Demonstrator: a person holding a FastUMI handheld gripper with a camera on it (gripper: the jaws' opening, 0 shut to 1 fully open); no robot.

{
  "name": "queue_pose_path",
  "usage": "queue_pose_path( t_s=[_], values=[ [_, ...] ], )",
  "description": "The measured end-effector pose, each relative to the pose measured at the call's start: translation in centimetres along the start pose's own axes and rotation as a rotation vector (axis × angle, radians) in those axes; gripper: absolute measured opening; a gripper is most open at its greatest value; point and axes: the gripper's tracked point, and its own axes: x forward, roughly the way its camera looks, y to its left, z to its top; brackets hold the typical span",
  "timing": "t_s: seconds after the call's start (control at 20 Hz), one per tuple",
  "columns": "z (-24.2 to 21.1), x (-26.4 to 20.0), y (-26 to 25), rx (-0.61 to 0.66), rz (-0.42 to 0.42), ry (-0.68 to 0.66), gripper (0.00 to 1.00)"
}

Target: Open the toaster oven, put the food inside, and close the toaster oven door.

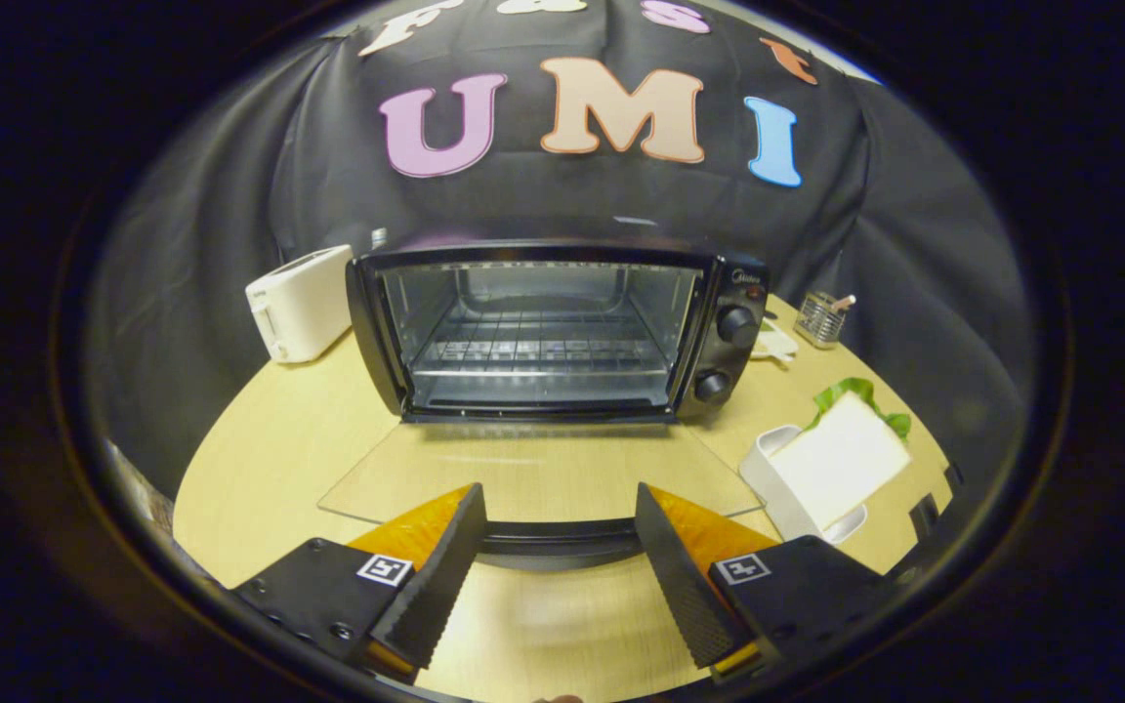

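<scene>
A round, pale wood worktop carries everything in the scene. At its middle stands the black toaster oven, its glass door swung fully down and lying flat toward the gripper, so the bright metal chamber and its wire rack are open to view; the rack sits level and bare. Two round knobs are stacked on the oven's right-hand panel. To the left of the oven, just beside its corner, rests a white pop-up toaster. To the right and nearer the gripper sits a white tray holding the food, a sandwich of white bread with green lettuce showing at its far edge, lying tilted in the tray. Behind that, near the worktop's far right rim, is a small metal wire holder. The gripper hovers over the door's dark handle edge, its fingers spread wide and gripping nothing, the handle lying between them.
</scene>
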Motion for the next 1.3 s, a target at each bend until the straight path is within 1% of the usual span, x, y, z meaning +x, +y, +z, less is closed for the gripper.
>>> queue_pose_path(
  t_s=[0.25, 0.4, 0.5, 0.65, 0.75, 1.0, 1.3],
  values=[
    [-2.1, 0.9, -0.1, -0.009, -0.007, 0.053, 0.97],
    [-3.0, 1.1, 0.0, -0.045, -0.014, 0.085, 0.97],
    [-2.9, 1.3, -0.1, -0.054, -0.009, 0.086, 0.97],
    [-2.7, 1.1, -0.3, -0.027, 0.001, 0.092, 0.97],
    [-1.6, 0.8, -1.1, -0.006, -0.010, 0.071, 0.97],
    [1.7, -0.6, -7.9, 0.061, -0.107, -0.002, 0.97],
    [4.0, -2.2, -19.2, 0.161, -0.270, -0.076, 0.97]
  ],
)
